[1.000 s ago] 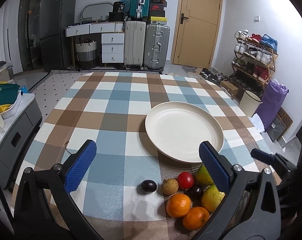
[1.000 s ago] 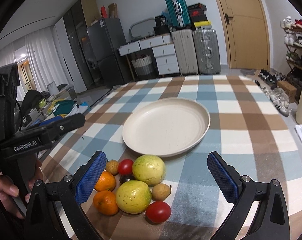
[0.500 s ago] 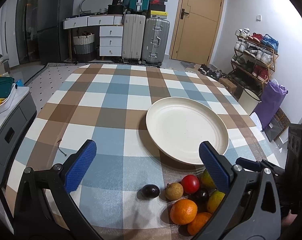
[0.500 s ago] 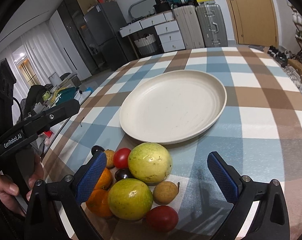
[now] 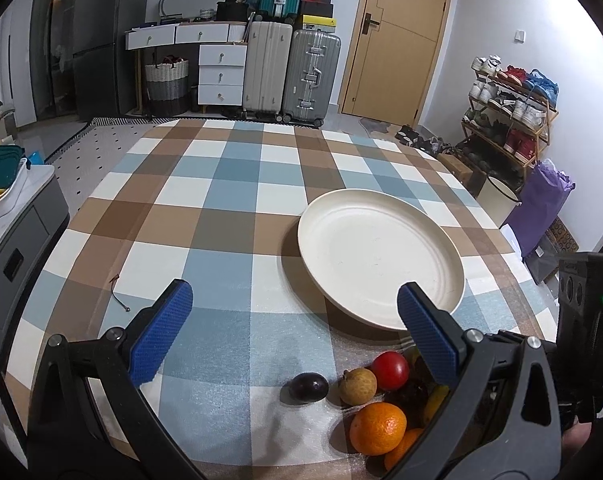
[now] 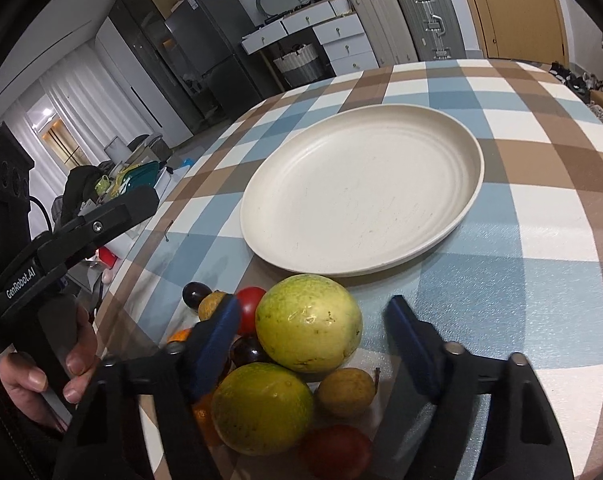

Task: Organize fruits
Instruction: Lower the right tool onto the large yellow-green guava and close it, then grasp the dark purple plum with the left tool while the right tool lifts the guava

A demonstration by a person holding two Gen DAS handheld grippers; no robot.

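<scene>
The right hand-held gripper [image 6: 311, 322] has its jaws about half spread and closing around the upper guava [image 6: 308, 323]; the blue pads [image 6: 217, 338] flank the fruit on either side, but neither clearly presses on it, so nothing is gripped; the guava sits on the bench [image 6: 541, 288] just beside the near rim of the plate [image 6: 361, 192]; a second guava [image 6: 262, 408] lies just under it, with a longan [image 6: 345, 392], a tomato [image 6: 335, 450], a dark plum [image 6: 248, 351] and an orange [image 6: 179, 335] packed close around; the left hand-held gripper [image 5: 289, 320] is wide open and holds nothing, hovering over bare checked cloth; below its right finger lie a plum [image 5: 308, 387], a longan [image 5: 357, 386], a tomato [image 5: 390, 370] and an orange [image 5: 378, 428]; a hand [image 6: 53, 364] grips that tool's handle at the left of the right view.
</scene>
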